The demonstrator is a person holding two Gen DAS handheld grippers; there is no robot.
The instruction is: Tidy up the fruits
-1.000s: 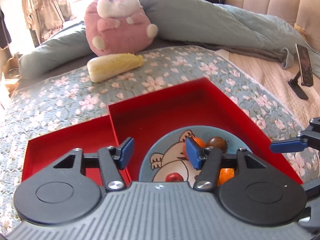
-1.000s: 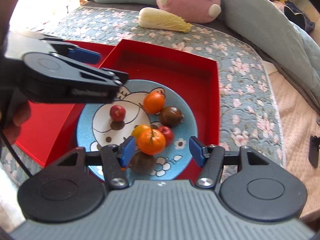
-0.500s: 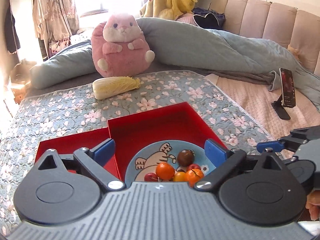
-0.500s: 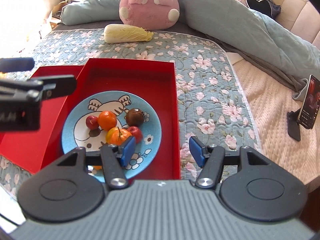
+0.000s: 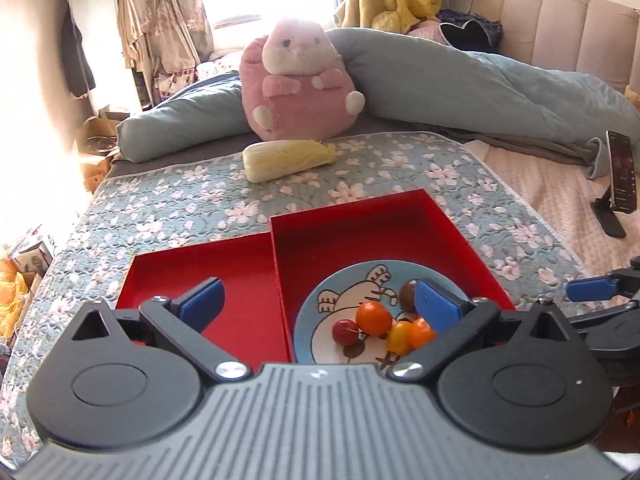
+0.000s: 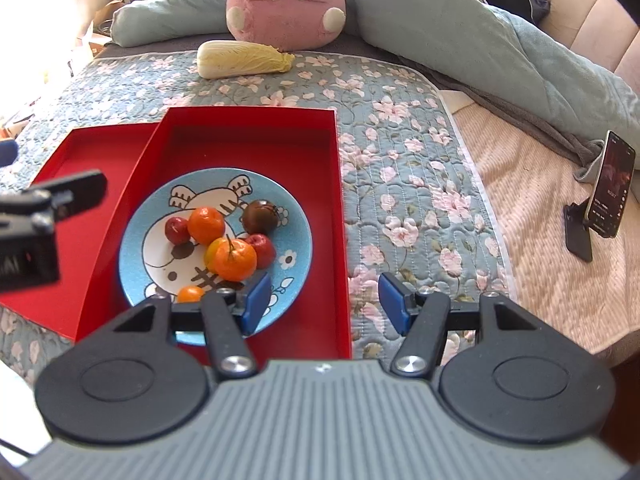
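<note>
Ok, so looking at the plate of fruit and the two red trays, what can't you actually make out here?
- Plate, left wrist view: its near edge and right side hidden behind the left claw.
- Small orange fruit, right wrist view: partly covered by the right claw.
- Left red tray, right wrist view: part of its floor blocked by the other claw.
- Phone: its screen is too small to read.

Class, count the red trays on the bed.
2. The deeper tray holds the plate of fruit; the shallower tray lies beside it on the left gripper's side, touching it. None seems hidden.
</note>
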